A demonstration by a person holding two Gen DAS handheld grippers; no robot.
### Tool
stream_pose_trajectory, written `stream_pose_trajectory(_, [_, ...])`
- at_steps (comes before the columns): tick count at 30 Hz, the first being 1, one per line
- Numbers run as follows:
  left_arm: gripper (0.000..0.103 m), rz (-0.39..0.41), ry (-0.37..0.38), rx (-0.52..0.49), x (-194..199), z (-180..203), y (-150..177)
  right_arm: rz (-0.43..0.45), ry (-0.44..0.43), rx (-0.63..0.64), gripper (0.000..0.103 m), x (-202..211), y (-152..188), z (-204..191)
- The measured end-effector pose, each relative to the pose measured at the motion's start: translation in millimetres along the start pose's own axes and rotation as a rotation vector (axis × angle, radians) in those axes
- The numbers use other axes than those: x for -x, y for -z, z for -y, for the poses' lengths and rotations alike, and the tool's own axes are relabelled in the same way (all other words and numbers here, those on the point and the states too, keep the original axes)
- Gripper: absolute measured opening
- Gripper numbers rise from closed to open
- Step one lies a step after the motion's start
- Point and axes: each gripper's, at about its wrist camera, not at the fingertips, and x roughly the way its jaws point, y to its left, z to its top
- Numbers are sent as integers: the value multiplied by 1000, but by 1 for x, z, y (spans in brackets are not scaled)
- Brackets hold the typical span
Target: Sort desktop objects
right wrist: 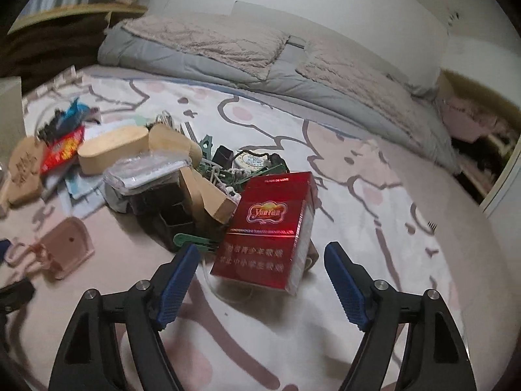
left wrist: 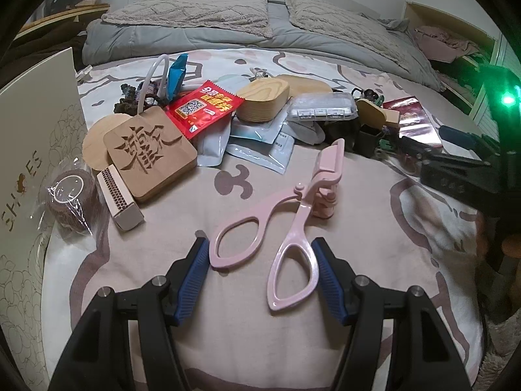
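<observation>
A pink eyelash curler (left wrist: 286,224) lies on the patterned bedsheet, its two handle loops between the blue pads of my open left gripper (left wrist: 260,251). It also shows at the left of the right wrist view (right wrist: 62,251). A red cigarette pack (right wrist: 270,231) leans against the clutter, just ahead of my open right gripper (right wrist: 260,254), whose fingers stand on either side of its near end without touching it. The right gripper (left wrist: 456,159) shows dark at the right of the left wrist view.
A pile sits behind: carved wooden coaster (left wrist: 149,150), matchbox (left wrist: 119,198), brown tape roll (left wrist: 70,202), red sachet (left wrist: 203,107), oval wooden box (left wrist: 263,99), clear plastic case (left wrist: 322,106), green clips (right wrist: 215,166). A white shoe box (left wrist: 29,163) stands left. Pillows and duvet (left wrist: 228,22) lie behind.
</observation>
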Motion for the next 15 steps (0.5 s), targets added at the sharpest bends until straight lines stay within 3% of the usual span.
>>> stream_pose_trajectory(7, [64,0,0,-1,0,0,0,-37,91,77,80,-14,4,-11])
stream_pose_trajectory(11, [64,0,0,-1,0,0,0,-44,90,61,80,-16,5,-7])
stream_pose_trajectory(12, [64,0,0,-1,0,0,0,-42,86,52,77,-15,6,-6])
stream_pose_trajectory(13, [64,1,0,0,0,0,0,-41,77,41,65,-14,6,-4])
stream_pose_trajectory(15, [64,4,1,4,1,0,0,-40,65,17,65,-13,6,-1])
